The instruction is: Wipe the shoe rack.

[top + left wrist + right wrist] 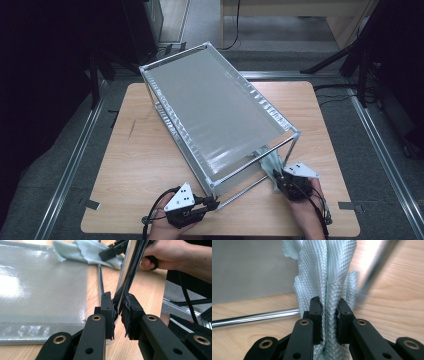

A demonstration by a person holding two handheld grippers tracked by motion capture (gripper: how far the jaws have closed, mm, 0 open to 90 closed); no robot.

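The right gripper view showed the right tongs clamped on the soft, light pale-green waffle-textured cloth above the wooden table, while the left tongs pinched the stiff chrome rack frame.

My high view looks forward and down on the whole table from above the person's side. My left gripper view sits low and close, facing along a chrome rod toward the cloth. My right gripper view presses close against that same cloth.
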